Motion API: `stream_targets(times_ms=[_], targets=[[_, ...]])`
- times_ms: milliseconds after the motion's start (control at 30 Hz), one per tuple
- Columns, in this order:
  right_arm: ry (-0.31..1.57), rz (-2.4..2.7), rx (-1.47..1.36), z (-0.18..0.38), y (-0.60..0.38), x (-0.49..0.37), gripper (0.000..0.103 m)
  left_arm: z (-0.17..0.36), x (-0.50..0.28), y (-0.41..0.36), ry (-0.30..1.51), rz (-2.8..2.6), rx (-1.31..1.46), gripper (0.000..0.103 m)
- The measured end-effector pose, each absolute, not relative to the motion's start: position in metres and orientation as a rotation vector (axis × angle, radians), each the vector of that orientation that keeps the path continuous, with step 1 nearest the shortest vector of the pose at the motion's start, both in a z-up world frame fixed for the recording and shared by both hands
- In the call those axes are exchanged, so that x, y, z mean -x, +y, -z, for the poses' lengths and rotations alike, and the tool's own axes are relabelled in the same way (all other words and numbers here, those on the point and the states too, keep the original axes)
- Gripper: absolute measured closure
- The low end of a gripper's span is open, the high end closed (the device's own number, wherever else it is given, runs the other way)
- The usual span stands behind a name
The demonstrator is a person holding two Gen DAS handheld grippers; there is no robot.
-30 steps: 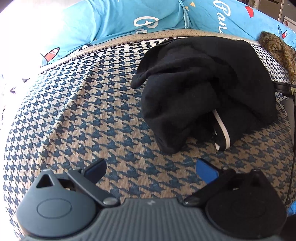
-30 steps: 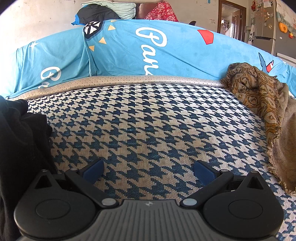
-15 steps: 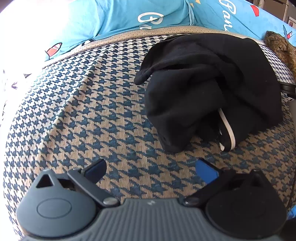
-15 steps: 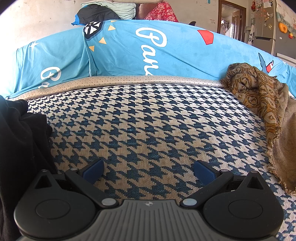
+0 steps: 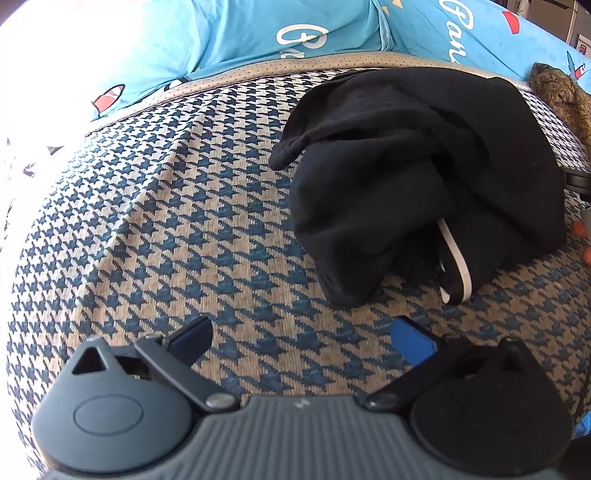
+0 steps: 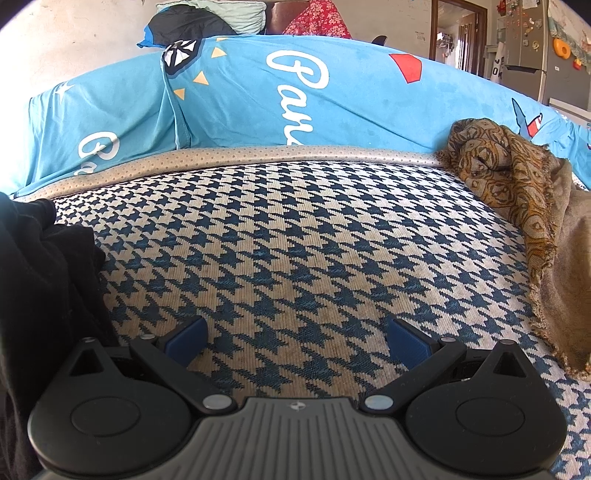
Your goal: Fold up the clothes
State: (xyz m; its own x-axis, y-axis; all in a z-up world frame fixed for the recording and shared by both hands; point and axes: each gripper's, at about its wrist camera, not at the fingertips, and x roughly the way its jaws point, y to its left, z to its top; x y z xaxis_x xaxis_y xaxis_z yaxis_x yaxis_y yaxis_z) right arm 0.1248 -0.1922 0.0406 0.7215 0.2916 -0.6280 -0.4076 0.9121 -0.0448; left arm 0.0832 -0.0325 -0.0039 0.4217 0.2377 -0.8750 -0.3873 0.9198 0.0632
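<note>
Where the houndstooth cushion (image 5: pixel 155 206) rises toward the blue cover (image 5: pixel 229 33) behind it, a black garment (image 5: pixel 417 166) lies bunched in a loose heap, its long axis running from the cushion's rear edge down toward the camera. Its near end is a rounded lump resting on the fabric just ahead of the left gripper (image 5: pixel 301 338), and a narrow flap pokes out to the left partway up the pile. A white-edged band (image 5: pixel 456 258) (possibly a trim or strap; it cannot be told which) curls out from under the folds near the lower right of the heap.

That left gripper has its jaws spread wide, the blue pads (image 5: pixel 413 341) well apart, with only bare cushion between them; it grasps nothing and stops short of the garment.

From the right wrist view, the right gripper (image 6: pixel 295 341) is likewise fully released and empty, low over the patterned cushion, with the black garment pressed along the left edge of the view beside its left finger. A brown patterned cloth (image 6: pixel 517 199) lies crumpled at the cushion's far right.
</note>
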Motion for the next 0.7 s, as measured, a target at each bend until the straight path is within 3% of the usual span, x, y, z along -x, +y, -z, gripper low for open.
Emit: stream_targets(times_ms=[500, 700], targets=[[0.799, -0.304, 0.233, -0.051, -0.204, -0.086, 0.000, 0.000, -0.120, -0.079, 1.047, -0.442, 0.173, 0.000], [0.749, -0.439, 0.340, -0.050, -0.187, -0.039, 0.000, 0.002, -0.124, -0.102, 1.042, -0.464, 0.225, 0.000]])
